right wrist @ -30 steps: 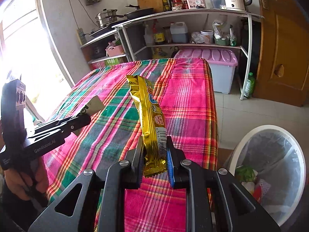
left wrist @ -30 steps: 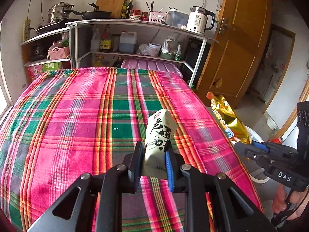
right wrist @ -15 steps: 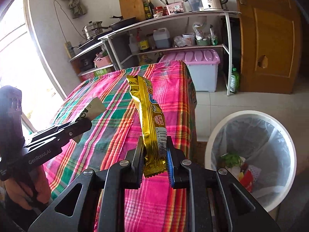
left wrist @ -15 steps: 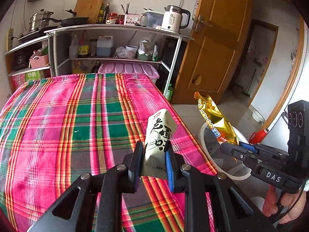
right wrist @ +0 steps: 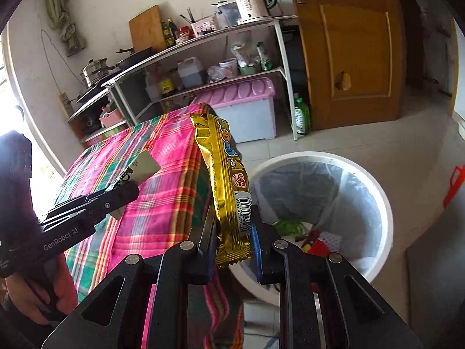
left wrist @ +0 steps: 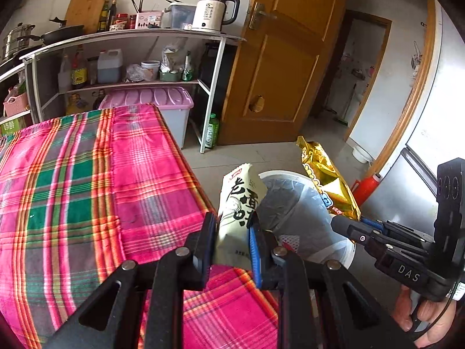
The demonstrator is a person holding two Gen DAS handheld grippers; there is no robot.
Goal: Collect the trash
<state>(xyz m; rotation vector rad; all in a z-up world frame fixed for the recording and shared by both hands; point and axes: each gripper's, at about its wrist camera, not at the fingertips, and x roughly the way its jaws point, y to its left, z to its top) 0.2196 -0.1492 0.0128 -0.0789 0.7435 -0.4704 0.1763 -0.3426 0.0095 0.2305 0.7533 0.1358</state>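
Note:
My left gripper (left wrist: 232, 232) is shut on a cream wrapper with black characters (left wrist: 237, 203), held upright at the table's right edge. My right gripper (right wrist: 232, 229) is shut on a gold snack wrapper (right wrist: 225, 174), held upright beside the table edge. A white trash bin with a clear liner (right wrist: 375, 195) stands on the floor to the right, with some litter inside. In the left wrist view the bin (left wrist: 296, 212) lies just past my wrapper, and the right gripper (left wrist: 345, 226) holds the gold wrapper (left wrist: 328, 180) over its far side.
The table has a pink and green plaid cloth (left wrist: 87, 189). A white shelf rack (left wrist: 209, 87) with bottles and a pink storage box (left wrist: 162, 104) stands behind it. A wooden door (left wrist: 290, 58) is at the back right. A red object (left wrist: 366, 186) lies beyond the bin.
Both grippers have swung right, off the table toward the bin, still holding their wrappers. The bin now fills more of both views.

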